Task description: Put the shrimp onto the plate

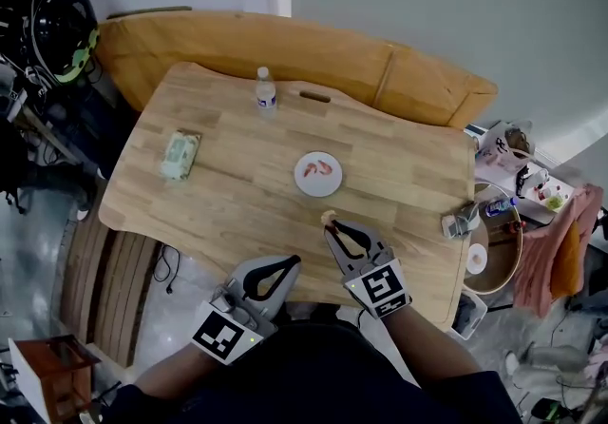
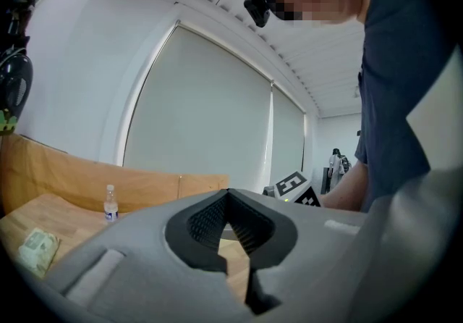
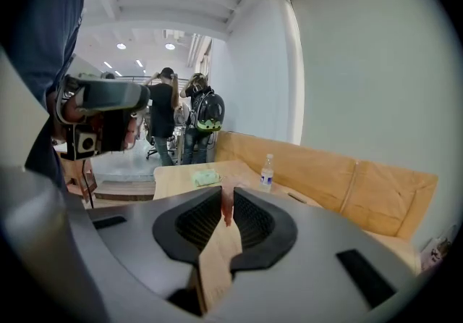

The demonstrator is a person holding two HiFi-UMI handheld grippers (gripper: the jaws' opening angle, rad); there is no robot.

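A white plate [image 1: 318, 190] lies at the middle of the wooden table [image 1: 237, 194] with one reddish shrimp [image 1: 321, 165] on it. My right gripper [image 1: 330, 225] hovers just in front of the plate, shut on a small pink shrimp [image 1: 328, 216]. In the right gripper view that shrimp [image 3: 227, 207] shows as a thin pink strip pinched between the jaws of the right gripper [image 3: 226, 191]. My left gripper [image 1: 294, 261] hangs at the table's near edge. Its jaws meet at the tips of the left gripper [image 2: 228, 193] with nothing between them.
A water bottle [image 1: 266, 89] stands at the far side of the table and a pack of wipes [image 1: 179, 154] lies at the left. An orange bench [image 1: 313, 51] runs behind the table. A stool with clutter [image 1: 489, 241] stands to the right.
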